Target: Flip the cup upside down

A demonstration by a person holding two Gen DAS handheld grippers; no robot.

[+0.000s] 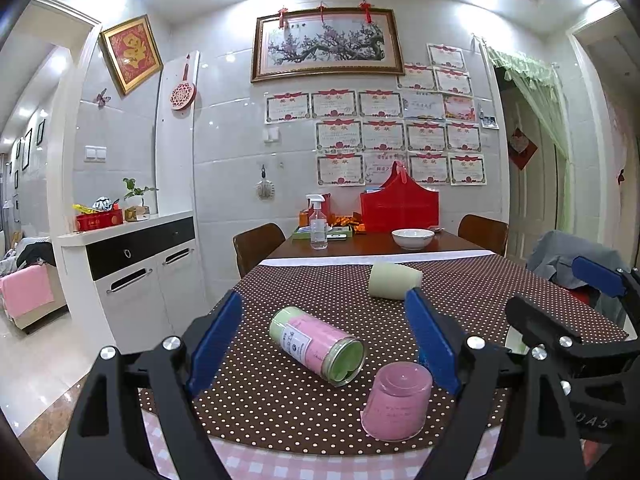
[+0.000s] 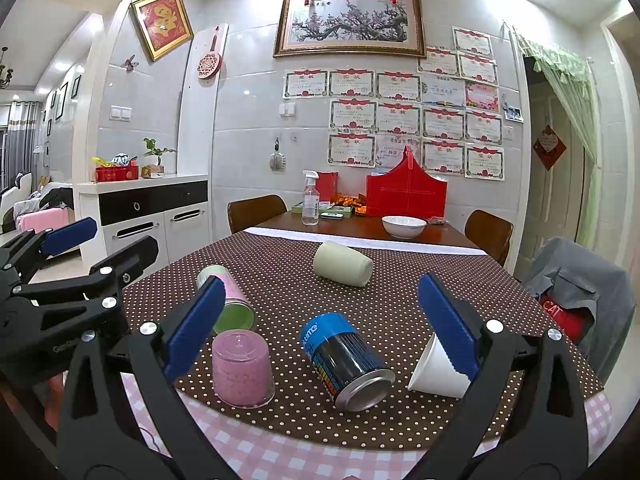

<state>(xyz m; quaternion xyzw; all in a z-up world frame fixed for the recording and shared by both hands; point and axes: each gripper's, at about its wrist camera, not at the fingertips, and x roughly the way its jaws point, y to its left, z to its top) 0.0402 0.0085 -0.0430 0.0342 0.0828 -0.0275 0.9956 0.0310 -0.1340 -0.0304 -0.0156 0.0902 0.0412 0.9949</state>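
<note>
A: At the bottom of each wrist view, your claws are both spread and pinching nothing. The right gripper (image 2: 318, 322) hovers over the near edge of the brown polka-dot tablecloth (image 2: 460, 280); the left gripper (image 1: 326, 336) hovers beside it.

B: And the cup?

A: Which cup you mean is a judgement. The translucent pink plastic cup (image 2: 243, 368), lower left of the right view, already stands mouth down. The white paper cup (image 2: 438, 368), lower right, lies tipped on its side against your right finger. The cream cylindrical cup (image 2: 344, 264), centre frame and farther back, lies on its side too.

B: What sits between?

A: The blue and black metal can (image 2: 346, 360), on its side between your right fingers, and the pink and green labelled canister (image 1: 318, 344) between your left ones.

B: So, which step?

A: Probably approach, nothing grasped. Next, pick a lying cup, close across its wall, then rotate its mouth downward.
</note>
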